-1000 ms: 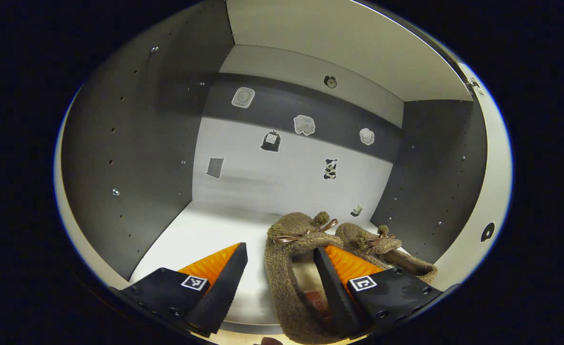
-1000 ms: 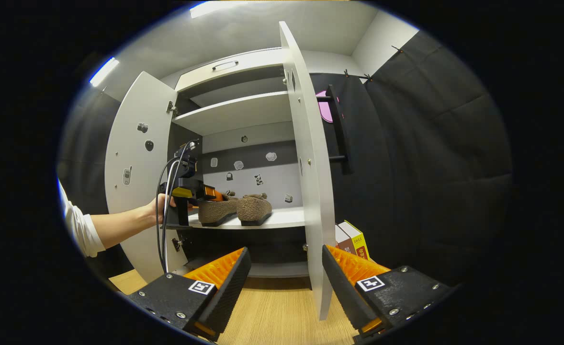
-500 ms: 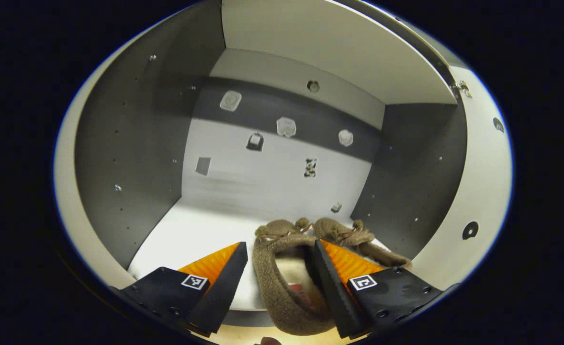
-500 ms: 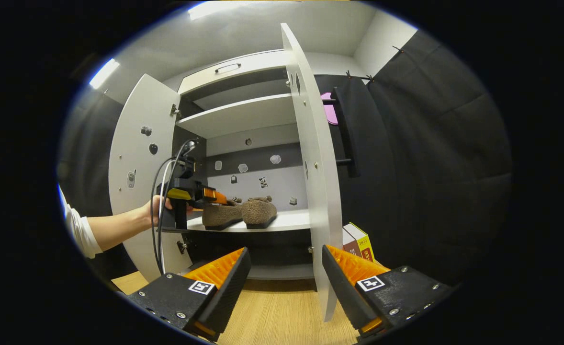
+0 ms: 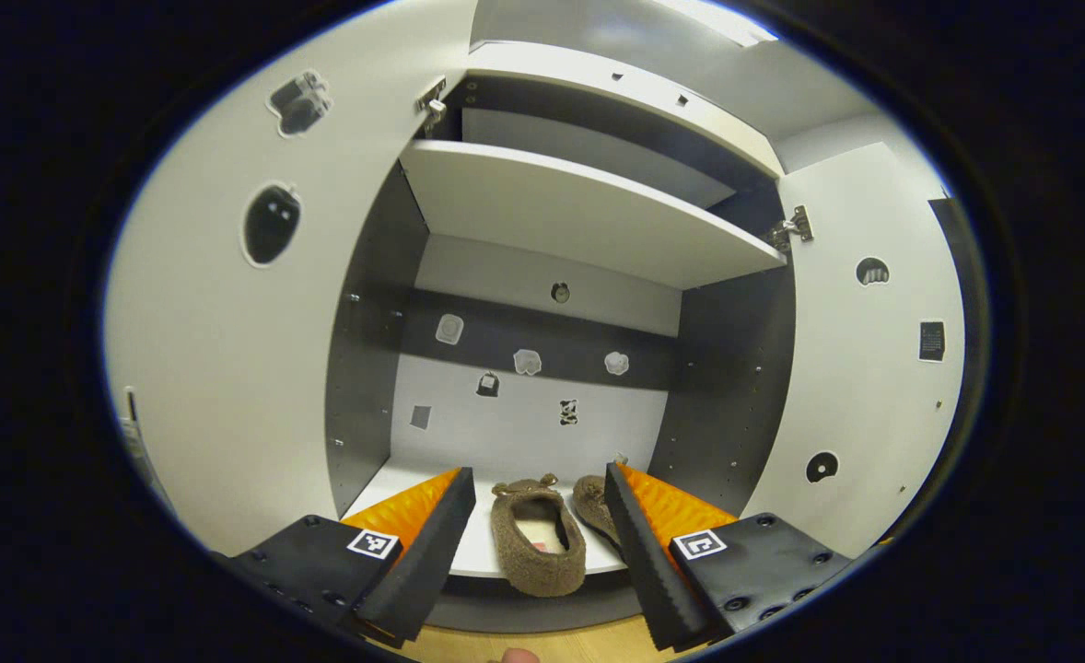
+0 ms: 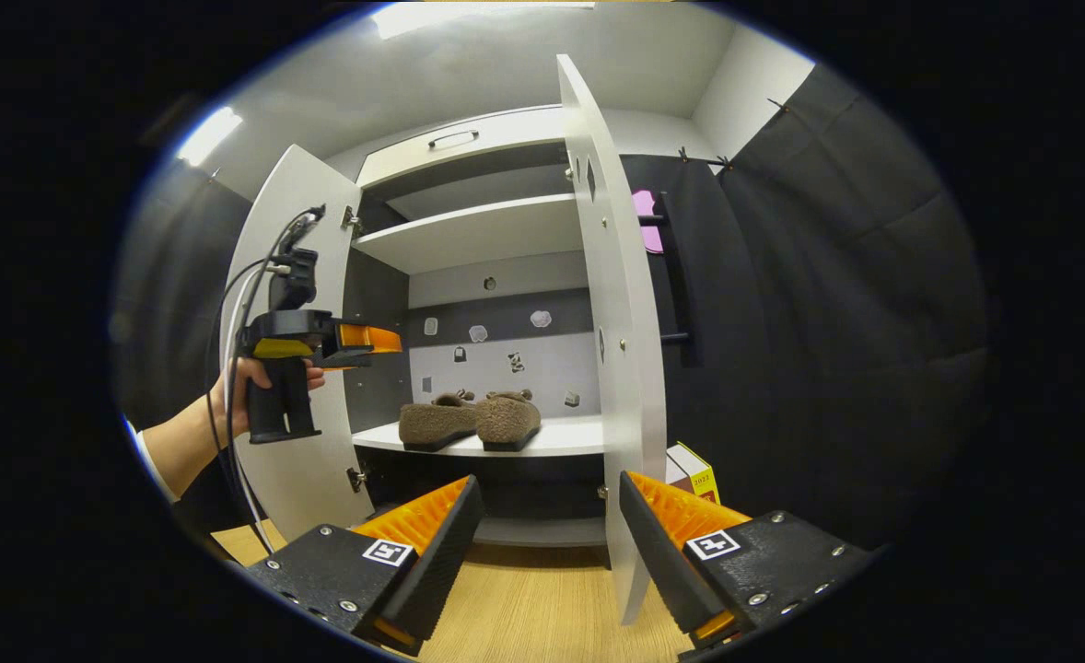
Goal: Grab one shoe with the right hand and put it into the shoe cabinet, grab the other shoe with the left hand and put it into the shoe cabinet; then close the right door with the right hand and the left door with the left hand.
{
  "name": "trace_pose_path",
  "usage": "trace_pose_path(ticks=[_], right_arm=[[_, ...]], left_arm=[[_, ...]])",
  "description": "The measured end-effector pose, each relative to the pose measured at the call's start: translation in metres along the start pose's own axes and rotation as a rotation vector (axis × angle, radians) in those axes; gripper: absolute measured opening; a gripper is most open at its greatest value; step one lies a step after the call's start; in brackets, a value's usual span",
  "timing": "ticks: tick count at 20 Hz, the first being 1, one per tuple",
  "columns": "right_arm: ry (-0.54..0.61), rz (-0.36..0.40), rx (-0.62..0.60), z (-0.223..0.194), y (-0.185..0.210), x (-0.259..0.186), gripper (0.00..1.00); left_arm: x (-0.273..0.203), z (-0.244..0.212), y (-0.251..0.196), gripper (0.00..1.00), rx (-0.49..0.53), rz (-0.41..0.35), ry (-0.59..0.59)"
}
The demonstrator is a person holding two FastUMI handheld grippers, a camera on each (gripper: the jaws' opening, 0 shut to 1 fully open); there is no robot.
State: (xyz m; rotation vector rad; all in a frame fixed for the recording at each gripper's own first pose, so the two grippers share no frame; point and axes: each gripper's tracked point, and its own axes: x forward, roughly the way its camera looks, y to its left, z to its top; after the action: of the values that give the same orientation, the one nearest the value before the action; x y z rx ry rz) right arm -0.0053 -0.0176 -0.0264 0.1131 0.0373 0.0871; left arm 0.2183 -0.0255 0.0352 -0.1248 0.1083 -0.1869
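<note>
**Op A:** Both shoes sit side by side on the cabinet's white shelf (image 6: 556, 440), low and centre in the right gripper view. The left shoe (image 6: 437, 424) and right shoe (image 6: 508, 420) touch or nearly touch; I can't tell which.

**Op B:** I see that from my side too. In the left gripper view my left claw (image 5: 535, 532) is released, its fingers spread with nothing between them, and the nearer shoe (image 5: 538, 541) lies on the shelf beyond the fingertips, its heel reaching the front lip.

**Op A:** My right claw (image 6: 550, 536) is released as well, empty, at the bottom of the frame. The right door (image 6: 612, 368) stands edge-on just above it. I judge that door is the next job.

**Op B:** The risks as I see them: that heel may overhang the lip, so a closing door could catch it and drag the shoe off.

**Op A:** And if I push the right door near its hinge it may resist or spring back. Your left claw (image 6: 321, 339) hangs in front of the left door (image 6: 271, 304), at the left of the frame; keep its cable clear of the gap.
</note>
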Motion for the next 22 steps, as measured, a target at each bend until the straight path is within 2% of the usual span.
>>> trace_pose_path(ticks=[1, 2, 3, 4, 5, 6, 9, 11, 12, 13, 15, 17, 19, 22], right_arm=[[-0.006, 0.007, 0.001, 0.002, 0.002, 0.001, 0.92], [-0.011, 0.013, 0.001, 0.004, 0.003, 0.002, 0.92], [-0.014, 0.018, 0.001, 0.005, 0.004, 0.002, 0.92], [-0.018, 0.025, 0.003, 0.006, 0.006, 0.002, 0.92], [-0.021, 0.031, 0.006, 0.008, 0.007, 0.003, 0.92], [-0.023, 0.037, 0.008, 0.009, 0.009, 0.003, 0.92], [-0.034, 0.053, 0.005, 0.013, 0.013, 0.002, 0.92], [-0.034, 0.058, -0.003, 0.013, 0.015, 0.002, 0.92], [-0.031, 0.06, -0.004, 0.013, 0.015, 0.002, 0.92], [-0.028, 0.062, -0.002, 0.012, 0.016, 0.001, 0.92], [-0.027, 0.062, 0.0, 0.013, 0.014, 0.002, 0.92], [-0.022, 0.052, -0.005, 0.015, 0.006, 0.003, 0.92], [-0.02, 0.04, 0.004, 0.022, -0.008, 0.003, 0.92], [-0.037, -0.033, -0.007, 0.045, -0.05, -0.002, 0.92]], left_arm=[[-0.014, 0.0, 0.001, 0.87, 0.015, 0.014, -0.016], [-0.029, -0.002, 0.001, 0.94, 0.027, 0.028, -0.025], [-0.043, -0.004, 0.001, 0.94, 0.034, 0.038, -0.032], [-0.057, -0.008, 0.0, 0.99, 0.038, 0.049, -0.038], [-0.07, -0.011, 0.001, 0.91, 0.043, 0.062, -0.043], [-0.081, -0.016, 0.004, 0.99, 0.048, 0.085, -0.042], [-0.116, -0.03, 0.011, 0.94, 0.055, 0.14, -0.047], [-0.135, -0.043, 0.016, 0.99, 0.06, 0.176, -0.042], [-0.146, -0.055, 0.013, 0.96, 0.065, 0.193, -0.044], [-0.156, -0.064, 0.013, 0.99, 0.07, 0.204, -0.047], [-0.172, -0.072, 0.016, 0.96, 0.098, 0.228, -0.058], [-0.181, -0.082, 0.021, 0.96, 0.117, 0.255, -0.046], [-0.188, -0.088, 0.019, 0.96, 0.091, 0.258, -0.045], [-0.197, -0.098, 0.013, 0.96, 0.089, 0.265, -0.054]])
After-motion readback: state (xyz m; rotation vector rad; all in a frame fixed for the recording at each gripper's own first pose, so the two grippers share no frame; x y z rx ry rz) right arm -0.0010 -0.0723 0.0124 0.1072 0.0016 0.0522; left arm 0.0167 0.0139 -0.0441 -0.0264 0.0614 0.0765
